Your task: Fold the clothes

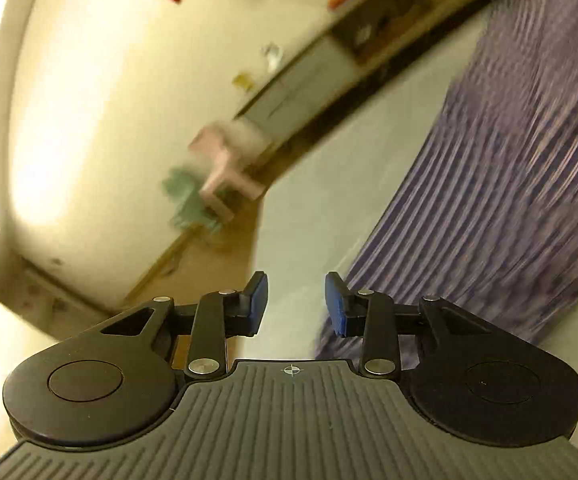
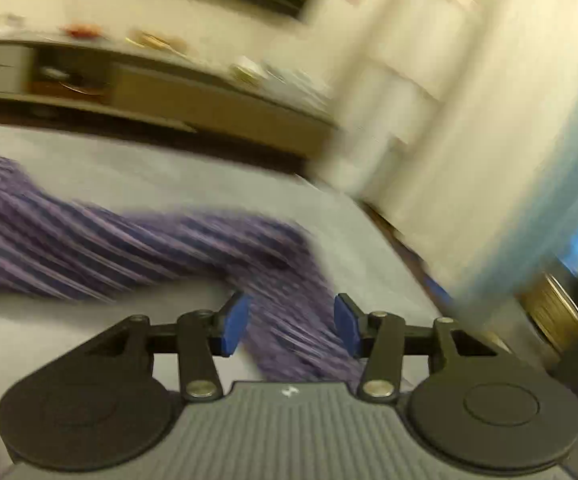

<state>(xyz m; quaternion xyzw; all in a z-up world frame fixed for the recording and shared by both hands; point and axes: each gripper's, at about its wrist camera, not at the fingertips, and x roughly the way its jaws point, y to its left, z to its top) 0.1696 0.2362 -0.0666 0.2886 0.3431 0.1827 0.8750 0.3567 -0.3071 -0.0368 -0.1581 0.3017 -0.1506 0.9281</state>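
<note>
A purple striped garment [image 1: 501, 184] lies spread on a light grey surface [image 1: 329, 184], filling the right side of the left wrist view. My left gripper [image 1: 296, 304] is open and empty, just off the garment's left edge. In the right wrist view the same garment [image 2: 89, 248] stretches across the left and middle, with a strip of it running under my right gripper [image 2: 291, 326]. The right gripper is open, its blue pads apart above the cloth with nothing held. Both views are motion-blurred.
A pink stool [image 1: 225, 168] and a green object [image 1: 187, 200] stand on the wooden floor past the surface's edge. A long low cabinet [image 2: 169, 92] runs along the far wall. A white curtain [image 2: 489, 140] hangs at the right.
</note>
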